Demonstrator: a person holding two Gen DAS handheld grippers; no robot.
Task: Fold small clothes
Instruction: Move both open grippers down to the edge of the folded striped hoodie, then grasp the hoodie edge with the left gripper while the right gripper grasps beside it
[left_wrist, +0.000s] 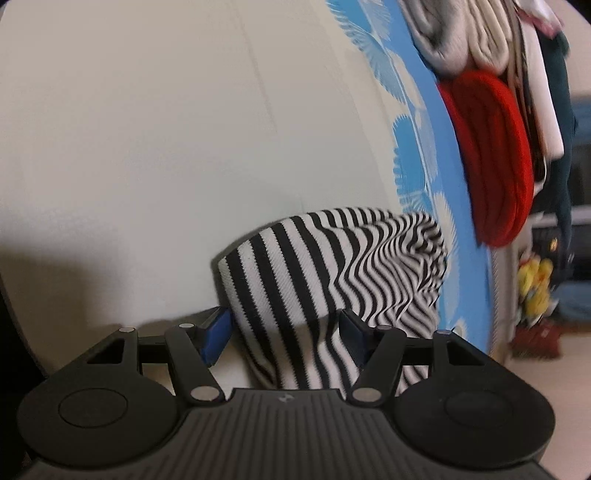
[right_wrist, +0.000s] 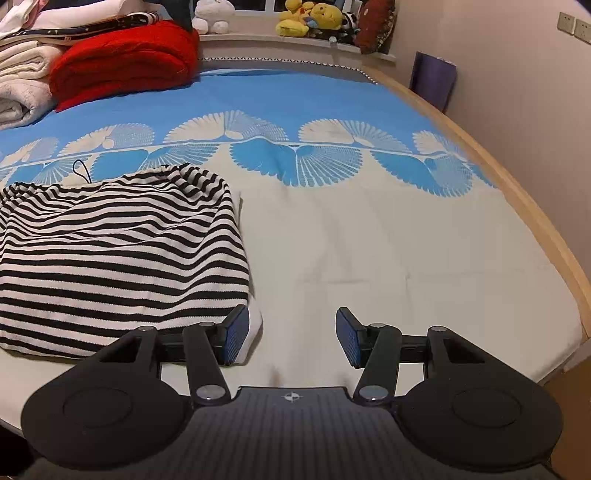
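Observation:
A black-and-white striped garment lies folded on the white part of the bed sheet, with a thin black loop at its far edge. In the left wrist view, which is rolled sideways, the garment bunches up between the fingers of my left gripper. Its jaws stand wide, and the blue pads sit beside the cloth without squeezing it. My right gripper is open over the bare sheet by the garment's near right corner. Its left pad hovers above that corner, and nothing lies between its fingers.
A folded red knit and white towels are stacked at the far left of the bed. Plush toys line the windowsill. The wooden bed edge curves along the right, with a purple object against the wall.

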